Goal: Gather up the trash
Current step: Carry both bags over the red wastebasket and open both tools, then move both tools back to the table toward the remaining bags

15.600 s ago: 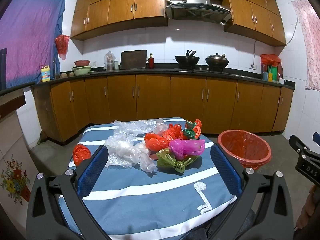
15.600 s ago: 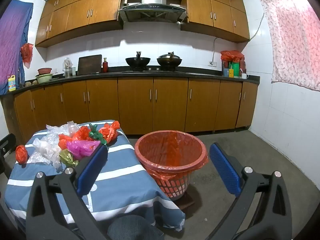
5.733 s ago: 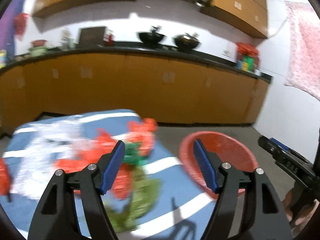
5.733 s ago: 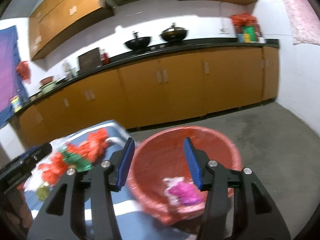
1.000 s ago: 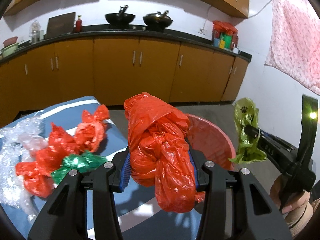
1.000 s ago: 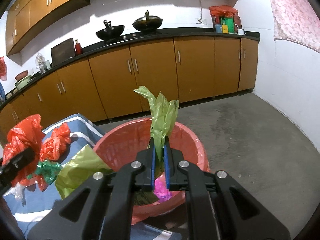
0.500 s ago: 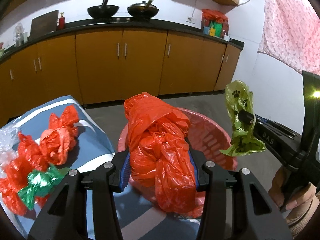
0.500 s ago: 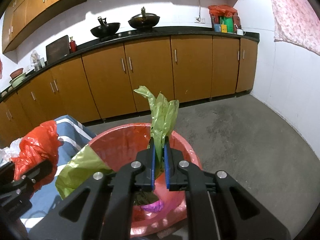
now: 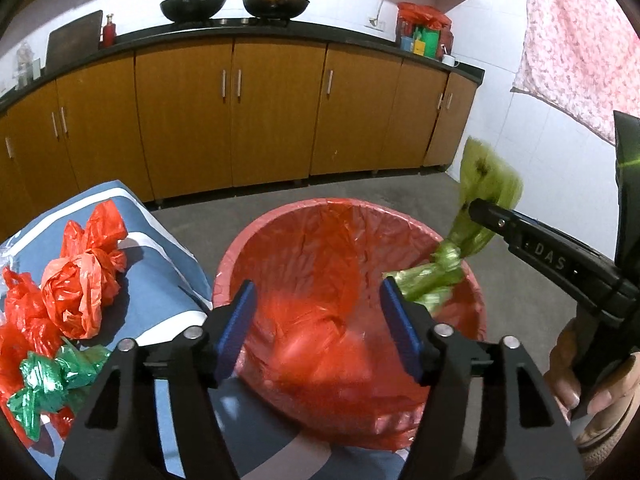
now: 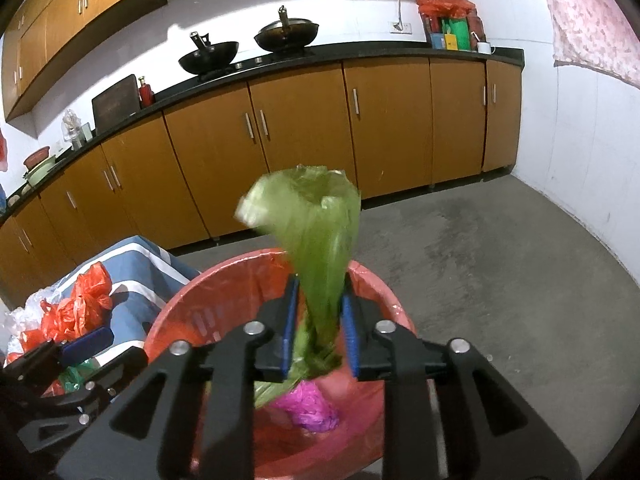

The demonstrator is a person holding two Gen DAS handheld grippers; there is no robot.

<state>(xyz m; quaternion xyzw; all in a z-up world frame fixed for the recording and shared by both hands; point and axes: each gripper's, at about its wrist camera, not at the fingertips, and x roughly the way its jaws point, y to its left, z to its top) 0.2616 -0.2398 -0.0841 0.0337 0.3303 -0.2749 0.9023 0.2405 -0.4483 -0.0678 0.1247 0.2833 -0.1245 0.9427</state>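
My left gripper [image 9: 316, 294] hangs over the red lined basket [image 9: 320, 205] with its jaws opening. The red bag [image 9: 312, 340] has left them and shows as a blur inside the basket. The jaws of my right gripper [image 10: 319, 284] are opening above the basket's rim [image 10: 372, 276]. Between them the light green bag [image 10: 320, 232] is blurred and slips down, and the pads no longer pinch it. A pink bag [image 10: 314, 404] lies at the bottom of the basket.
On the left, the table with the blue striped cloth [image 9: 160, 264] holds red bags [image 9: 80, 280] and a shiny green bag [image 9: 52, 380]. Orange cabinets [image 9: 272, 112] line the back wall. Bare concrete floor [image 10: 480, 260] lies to the right of the basket.
Both grippers have spread their jaws. The red bag dropped out of the left one into the basket. The green bag, pinched tight before, now slides loose between the right pads.
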